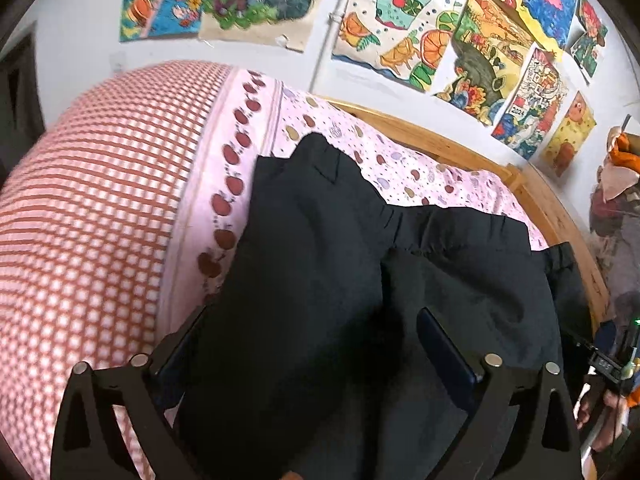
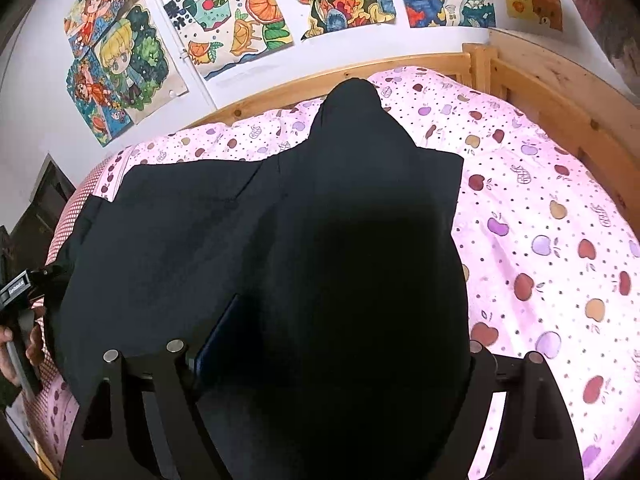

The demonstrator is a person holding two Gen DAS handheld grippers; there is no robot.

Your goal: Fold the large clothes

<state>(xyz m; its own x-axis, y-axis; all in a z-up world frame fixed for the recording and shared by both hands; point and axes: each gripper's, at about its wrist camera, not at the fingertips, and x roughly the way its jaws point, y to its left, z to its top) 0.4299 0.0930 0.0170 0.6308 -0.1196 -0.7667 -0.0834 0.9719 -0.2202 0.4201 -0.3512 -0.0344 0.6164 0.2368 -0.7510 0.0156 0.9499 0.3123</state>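
Garment: black garment [image 1: 340,264] lies spread on the bed's pink apple-print sheet [image 2: 540,208], folded part with gathered edge on top
Left hand-held gripper [image 1: 316,344]: jaws spread wide, black cloth between them, pads not pressing it
Right hand-held gripper [image 2: 336,344]: jaws spread, dark cloth bulging between them, not pinched
Bed: checked pink bedding [image 1: 88,216] at left, wooden frame [image 2: 552,92]
Wall: children's drawings [image 1: 404,24]

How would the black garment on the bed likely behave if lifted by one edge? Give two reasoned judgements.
The black garment would probably droop limply: it already lies in soft folds with a gathered edge. It likely slides easily over the pink sheet, since nothing pins it.
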